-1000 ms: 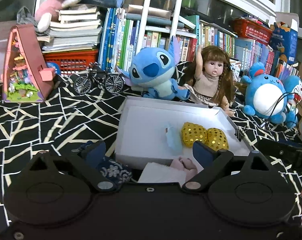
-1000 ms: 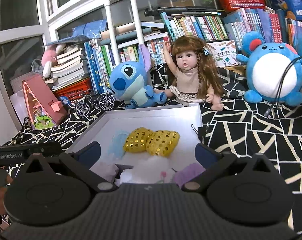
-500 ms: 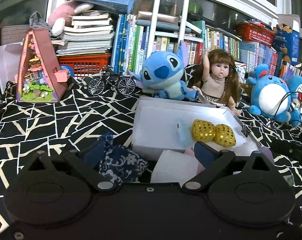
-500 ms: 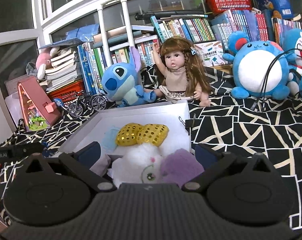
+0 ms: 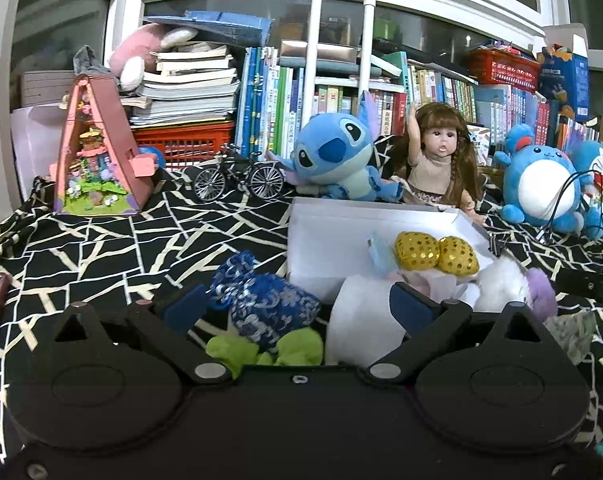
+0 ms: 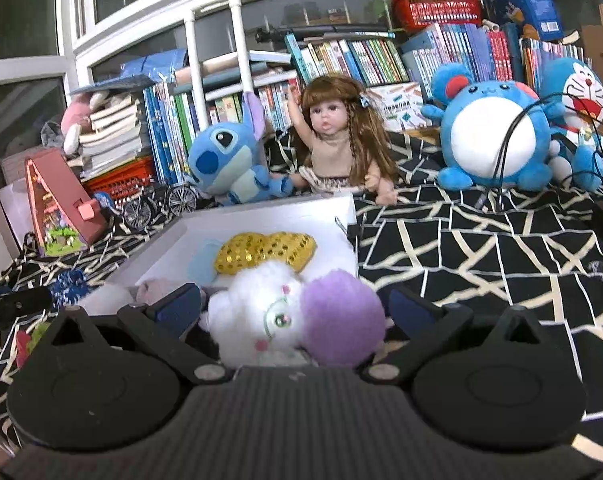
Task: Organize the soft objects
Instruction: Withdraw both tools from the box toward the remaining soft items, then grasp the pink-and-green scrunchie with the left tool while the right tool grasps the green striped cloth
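Left wrist view: black-and-white patterned cloth (image 5: 101,248), crowded bookshelf (image 5: 341,100) behind.

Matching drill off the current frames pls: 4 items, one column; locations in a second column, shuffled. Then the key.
Items:
1. gold sequin pillows
2. blue patterned pouch
3. white and purple plush
4. toy bicycle

Places:
A. between the right gripper fingers
B. inside the white box
C. on the cloth left of the Stitch plush
D. between the left gripper fingers, outside the box

Pairs: 1-B, 2-D, 3-A, 4-C
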`<state>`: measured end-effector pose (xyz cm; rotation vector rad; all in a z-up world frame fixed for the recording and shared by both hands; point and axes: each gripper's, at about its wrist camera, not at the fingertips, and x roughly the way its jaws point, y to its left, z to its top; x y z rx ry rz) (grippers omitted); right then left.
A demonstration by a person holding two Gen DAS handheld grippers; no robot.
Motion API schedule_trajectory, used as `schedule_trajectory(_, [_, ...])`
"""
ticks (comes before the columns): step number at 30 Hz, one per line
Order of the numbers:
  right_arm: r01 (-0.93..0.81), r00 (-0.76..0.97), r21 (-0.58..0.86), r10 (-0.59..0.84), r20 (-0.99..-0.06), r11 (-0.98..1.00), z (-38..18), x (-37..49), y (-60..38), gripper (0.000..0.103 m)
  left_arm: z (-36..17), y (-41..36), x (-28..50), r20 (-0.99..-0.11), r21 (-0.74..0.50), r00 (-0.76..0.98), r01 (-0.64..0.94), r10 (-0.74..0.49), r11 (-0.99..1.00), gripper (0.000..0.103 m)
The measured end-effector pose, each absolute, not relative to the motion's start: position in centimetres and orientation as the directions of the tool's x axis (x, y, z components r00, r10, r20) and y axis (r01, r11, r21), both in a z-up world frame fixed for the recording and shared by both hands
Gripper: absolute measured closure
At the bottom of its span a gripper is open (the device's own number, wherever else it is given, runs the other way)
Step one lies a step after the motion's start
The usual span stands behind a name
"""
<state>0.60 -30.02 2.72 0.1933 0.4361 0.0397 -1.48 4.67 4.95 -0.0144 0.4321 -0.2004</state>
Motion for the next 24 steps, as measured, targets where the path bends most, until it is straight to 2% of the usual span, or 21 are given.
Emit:
schedule_trajectory(13, [-0.028,0.866,0.121,0.085,-0.492,0.992,1.4,-0.5,-29.1,0.0,2.6,6.5,-2.0,-0.492,-0.058,0.859,0.129,-0.141,0.99,0.004])
schedule_trajectory(24, [-0.026,0.828,0.133,0.096,-0.552,0.991,-0.1,0.0,-28.7,0.0,1.1,6.6,-1.6,-0.529,-0.057,0.839,0.113,-0.126,0.992,0.004])
